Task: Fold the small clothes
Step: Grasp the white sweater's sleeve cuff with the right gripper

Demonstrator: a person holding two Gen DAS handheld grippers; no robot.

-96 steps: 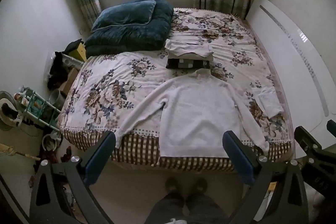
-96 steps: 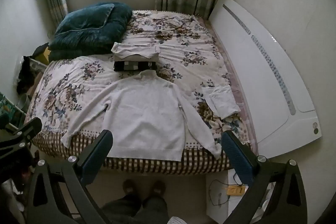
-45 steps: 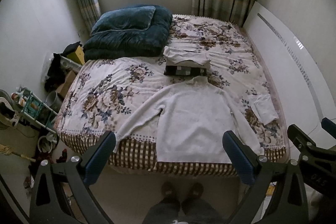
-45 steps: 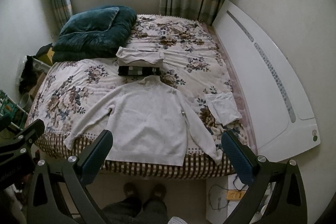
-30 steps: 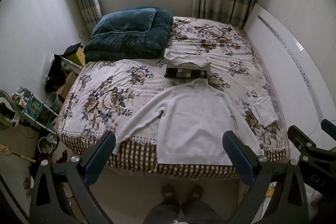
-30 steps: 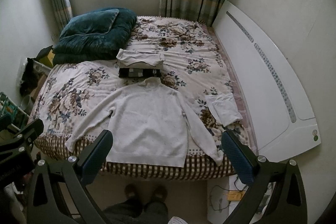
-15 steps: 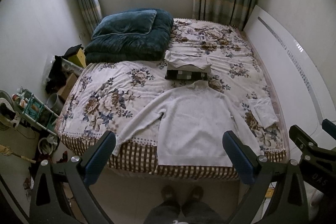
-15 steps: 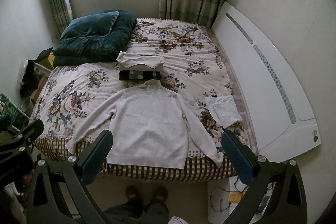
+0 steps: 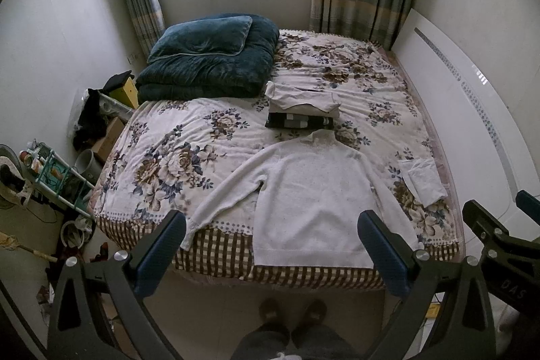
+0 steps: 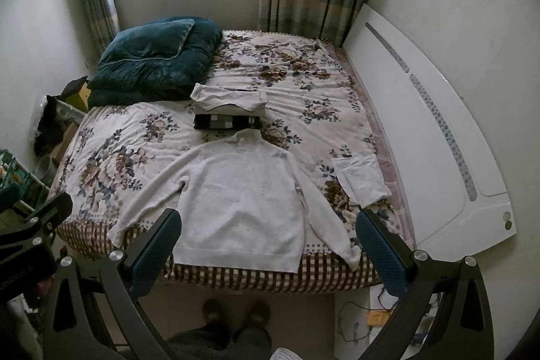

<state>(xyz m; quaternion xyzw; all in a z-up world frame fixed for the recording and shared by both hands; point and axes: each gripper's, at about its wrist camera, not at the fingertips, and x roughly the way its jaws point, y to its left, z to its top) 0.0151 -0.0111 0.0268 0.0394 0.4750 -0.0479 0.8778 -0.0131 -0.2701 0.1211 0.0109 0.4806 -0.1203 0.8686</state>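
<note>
White long-sleeved knit sweater (image 9: pixel 314 194) lies flat, face up, at the near edge of the bed with the floral cover (image 9: pixel 189 157); collar points toward the window, both sleeves spread outward, hem and cuffs overhanging the brown-checked bed skirt (image 9: pixel 219 252).

Left hand-held gripper (image 9: pixel 270 248): wide, blue pads far apart, nothing between them, raised well short of the bed. Right hand-held gripper (image 10: pixel 266 245): likewise wide, holding nothing.

Surroundings:
- Just beyond the collar, a stack of folded clothes (image 9: pixel 302 110): pale garment on top of a dark checked one.
- Small folded white cloth (image 9: pixel 423 179) to the right of the sweater, near the bed edge, apart from the right sleeve.
- Folded dark teal quilt with pillow (image 9: pixel 209 56) at the far left corner of the bed.
- White panel (image 10: pixel 428 123) leans against the right wall.
- Green wire rack (image 9: pixel 54 174) and floor clutter left of the bed.
- Person's shoes (image 9: pixel 292 314) on the floor before the bed.
</note>
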